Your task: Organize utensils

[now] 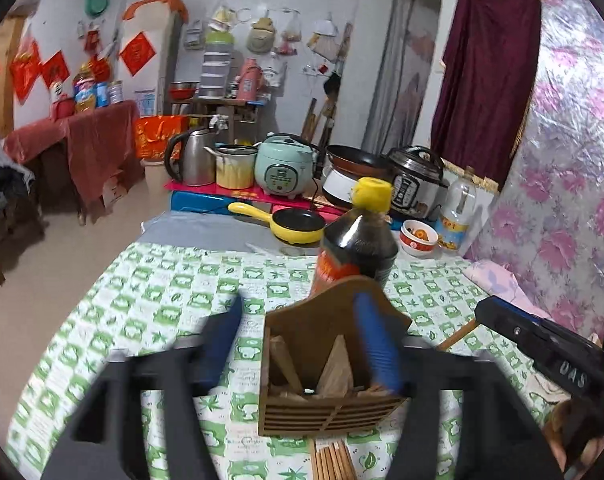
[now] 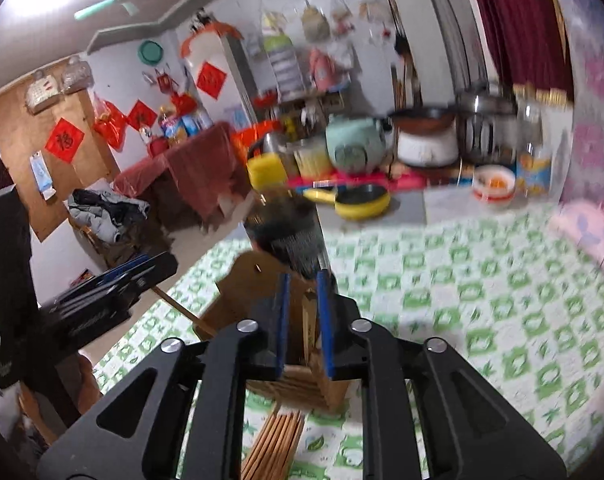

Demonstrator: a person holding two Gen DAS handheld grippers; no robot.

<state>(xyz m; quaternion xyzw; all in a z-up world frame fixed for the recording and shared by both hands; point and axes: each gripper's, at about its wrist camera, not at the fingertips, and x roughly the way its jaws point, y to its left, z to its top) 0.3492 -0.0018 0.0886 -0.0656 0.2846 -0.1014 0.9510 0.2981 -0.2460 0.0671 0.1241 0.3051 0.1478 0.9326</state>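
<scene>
- Two grippers are hanging over a table under a green-and-white checked cloth [image 1: 150,304], both angling downward toward a wooden utensil holder [image 1: 325,380].
- The left gripper [image 1: 302,344] is standing with its blue-padded fingers [image 1: 375,344] wide apart; one finger is blurring across the holder's right side and the other is sitting over bare cloth to its left, and neither is visibly pressing on anything.
- The right gripper [image 2: 303,320] is showing its jaws only narrowly apart, with the holder's wall [image 2: 302,336] lying in the slim gap; whether the pads are touching the wood cannot be told through the blur.
- The utensil holder is standing upright on the cloth, a brown slatted box with a peaked back panel; wooden pieces are leaning inside its compartments.
- A dark sauce bottle with a yellow cap [image 1: 359,240] is standing just behind the holder.
- A bundle of chopsticks [image 2: 274,444] is lying flat on the cloth just in front of the holder.
</scene>
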